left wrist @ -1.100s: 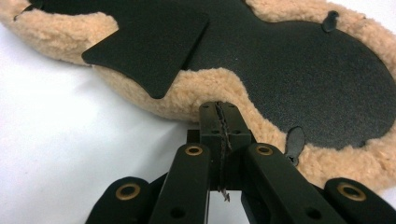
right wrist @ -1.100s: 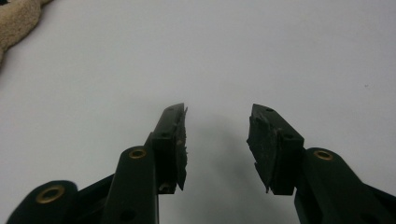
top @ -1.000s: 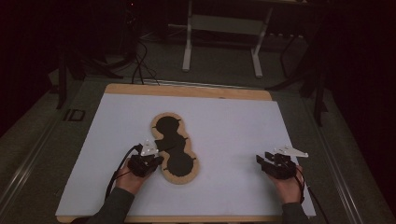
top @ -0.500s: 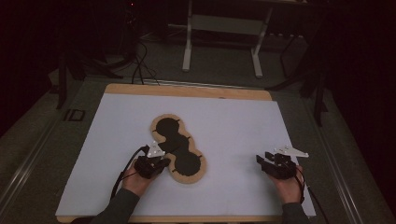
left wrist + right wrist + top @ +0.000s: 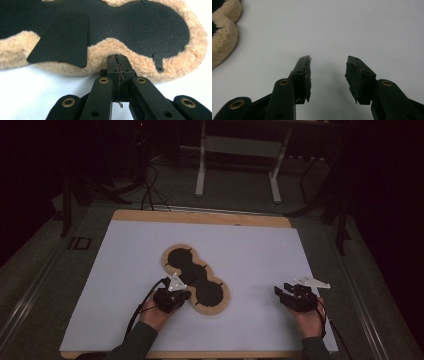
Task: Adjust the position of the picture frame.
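Tan fleece pad (image 5: 196, 281) with black face lies mid-sheet (image 5: 250, 250); judged light, limp. Left gripper (image 5: 117, 62), jaws closed, pinches its fleecy rim, the best hold. Right gripper (image 5: 328, 75) parted, empty.

Dark room — grey floor (image 5: 40, 270) (cables (image 5: 150, 195)).

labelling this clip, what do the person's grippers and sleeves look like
Both grippers are black two-jaw tools. The left gripper and the right gripper each carry a light grey three-cornered plate on top and trail a dark cable back past the wrist. Close up, the jaws are black linked bars with brass-coloured rivets and worn, rough black pads. The sleeves are dark grey-green.
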A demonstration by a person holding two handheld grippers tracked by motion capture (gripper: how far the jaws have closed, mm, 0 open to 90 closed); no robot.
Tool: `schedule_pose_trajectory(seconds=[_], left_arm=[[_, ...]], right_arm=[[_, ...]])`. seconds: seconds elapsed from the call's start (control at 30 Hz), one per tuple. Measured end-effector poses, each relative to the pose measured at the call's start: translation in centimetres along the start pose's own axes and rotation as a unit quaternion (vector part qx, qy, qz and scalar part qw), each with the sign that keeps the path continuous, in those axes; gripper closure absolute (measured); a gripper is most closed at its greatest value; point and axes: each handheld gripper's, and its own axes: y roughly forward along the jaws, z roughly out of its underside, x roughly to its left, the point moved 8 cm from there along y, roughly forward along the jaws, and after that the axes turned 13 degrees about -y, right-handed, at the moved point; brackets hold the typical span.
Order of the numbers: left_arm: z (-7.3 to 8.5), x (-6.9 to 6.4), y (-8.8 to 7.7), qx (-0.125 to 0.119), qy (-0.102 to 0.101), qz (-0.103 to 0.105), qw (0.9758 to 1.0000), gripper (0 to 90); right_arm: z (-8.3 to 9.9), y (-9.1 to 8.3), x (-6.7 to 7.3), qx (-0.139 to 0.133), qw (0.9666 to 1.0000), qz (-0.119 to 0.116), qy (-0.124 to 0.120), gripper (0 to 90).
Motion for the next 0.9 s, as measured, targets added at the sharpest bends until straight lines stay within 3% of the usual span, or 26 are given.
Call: schedule_pose_trajectory(seconds=[0.27,0.6,0.9], left_arm=[[-0.8,-1.7,1.2,0.001,0.013,0.004,0.9999,90.0],[-1.9,-3.4,2.9,-0.005,0.01,0.016,0.9998,90.0],[-2.6,-4.1,3.8,-0.007,0.021,0.017,0.9996,90.0]], right_arm=[[0.0,0.0,0.0,0.0,1.0,0.0,0.0,54.3],[0.0,0.0,0.0,-0.001,1.0,-0.001,0.0,54.1],[0.0,0.0,0.0,-0.002,1.0,-0.002,-0.001,53.7]])
